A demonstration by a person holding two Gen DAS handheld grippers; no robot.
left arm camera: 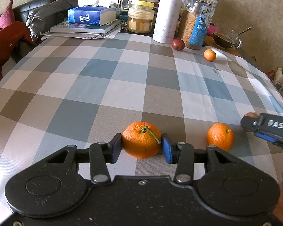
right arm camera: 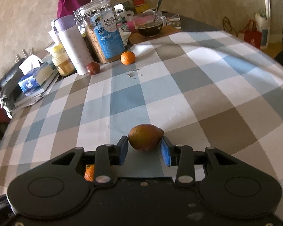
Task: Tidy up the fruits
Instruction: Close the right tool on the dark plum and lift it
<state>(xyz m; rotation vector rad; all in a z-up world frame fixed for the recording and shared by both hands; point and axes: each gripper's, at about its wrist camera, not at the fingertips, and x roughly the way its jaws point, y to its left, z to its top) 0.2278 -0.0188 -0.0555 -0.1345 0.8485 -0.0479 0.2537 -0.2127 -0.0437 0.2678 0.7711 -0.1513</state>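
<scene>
My left gripper (left arm camera: 141,146) is shut on a large orange with a green stem (left arm camera: 141,140), low over the checked tablecloth. A second orange (left arm camera: 220,136) sits on the cloth just to its right. My right gripper (right arm camera: 144,148) is shut on a brownish lemon-shaped fruit (right arm camera: 145,137); that gripper shows at the right edge of the left wrist view (left arm camera: 269,128). Far back stand a small orange (left arm camera: 209,55) (right arm camera: 128,57) and a dark red plum (left arm camera: 178,44) (right arm camera: 93,68). An orange (right arm camera: 89,173) peeks under the right gripper's body.
The back of the table holds a white and lilac flask (left arm camera: 167,13), a cereal jar (left arm camera: 198,18), a yellow-lidded jar (left arm camera: 141,17), a tissue pack on books (left arm camera: 90,16) and a glass cup with a spoon (right arm camera: 151,23). A sofa (left arm camera: 18,18) stands at left.
</scene>
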